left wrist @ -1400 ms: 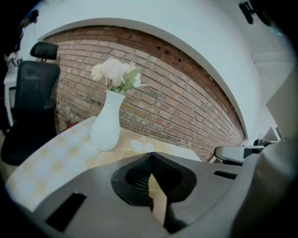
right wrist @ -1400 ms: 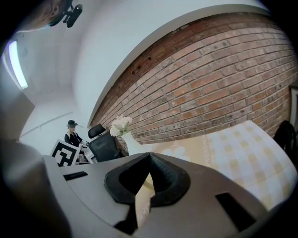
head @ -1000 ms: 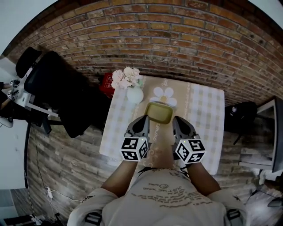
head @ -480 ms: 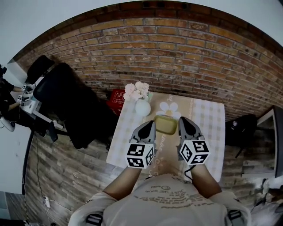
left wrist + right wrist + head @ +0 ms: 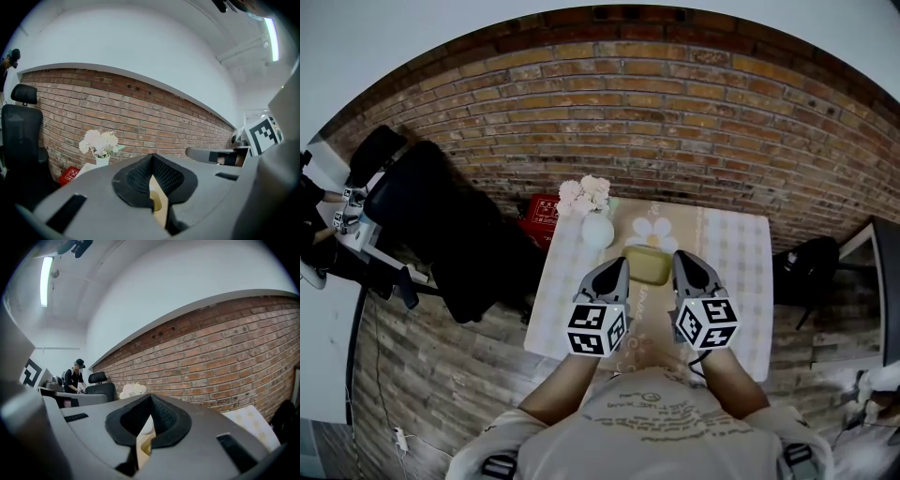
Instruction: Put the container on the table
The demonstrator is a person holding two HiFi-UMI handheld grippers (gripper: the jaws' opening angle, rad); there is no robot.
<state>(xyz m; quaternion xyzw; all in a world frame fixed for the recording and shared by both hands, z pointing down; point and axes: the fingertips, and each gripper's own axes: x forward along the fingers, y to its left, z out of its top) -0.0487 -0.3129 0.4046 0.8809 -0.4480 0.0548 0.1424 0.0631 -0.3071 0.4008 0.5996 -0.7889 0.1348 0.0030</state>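
Observation:
A shallow olive-yellow container (image 5: 648,265) hangs above the checked table (image 5: 741,272), held level between my two grippers. My left gripper (image 5: 623,266) is shut on its left rim and my right gripper (image 5: 677,260) on its right rim. In the left gripper view the dark pads of the left gripper (image 5: 152,185) pinch a thin yellow edge of the container (image 5: 159,208). The right gripper view shows the same: the right gripper (image 5: 149,420) clamps a pale yellow strip of the container (image 5: 143,447). Most of the container is hidden in both gripper views.
A white vase of pale flowers (image 5: 595,228) stands at the table's far left corner, with a daisy print (image 5: 654,230) beside it. A red box (image 5: 546,210) and a black office chair (image 5: 441,220) are to the left. A brick wall (image 5: 675,112) lies behind, a black bag (image 5: 806,267) at the right.
Both grippers have risen with the container between them, and the table now looks smaller and farther below. Over the last half second they hardly moved.

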